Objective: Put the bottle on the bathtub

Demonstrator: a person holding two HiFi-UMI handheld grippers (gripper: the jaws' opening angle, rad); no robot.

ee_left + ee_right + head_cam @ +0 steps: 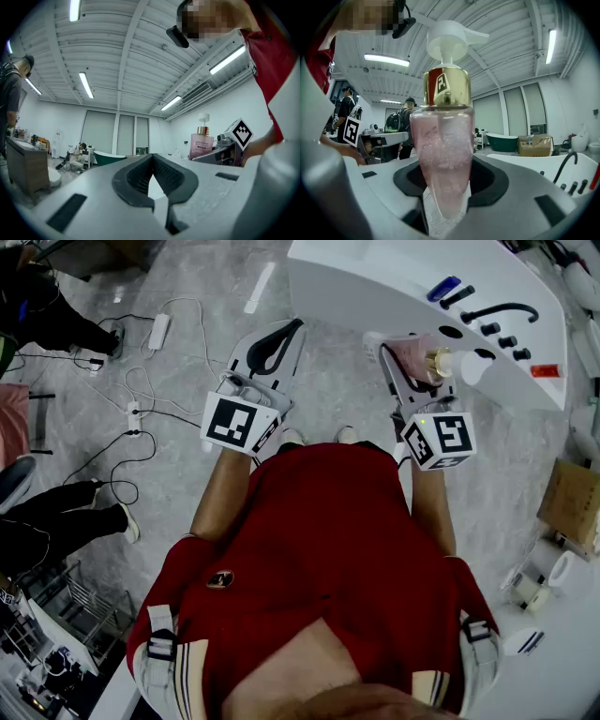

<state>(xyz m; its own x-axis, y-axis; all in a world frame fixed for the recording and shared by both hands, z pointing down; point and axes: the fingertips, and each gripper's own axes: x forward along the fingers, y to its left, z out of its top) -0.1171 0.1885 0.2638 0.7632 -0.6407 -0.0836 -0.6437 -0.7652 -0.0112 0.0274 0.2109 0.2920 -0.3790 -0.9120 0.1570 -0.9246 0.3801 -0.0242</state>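
The right gripper (413,369) pinched a clear pink pump bottle with a gold collar (444,150) near the white bathtub's rim (375,287). The left gripper (151,158), jaws pressed together and empty, hung over grey marbled floor (202,282) strewn with cables (141,390).

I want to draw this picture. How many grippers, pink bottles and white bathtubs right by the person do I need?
Grippers: 2, the left gripper shut and empty, and the right gripper
Pink bottles: 1, the bottle held in the right gripper
White bathtubs: 1, the bathtub in front of the person
Total: 4
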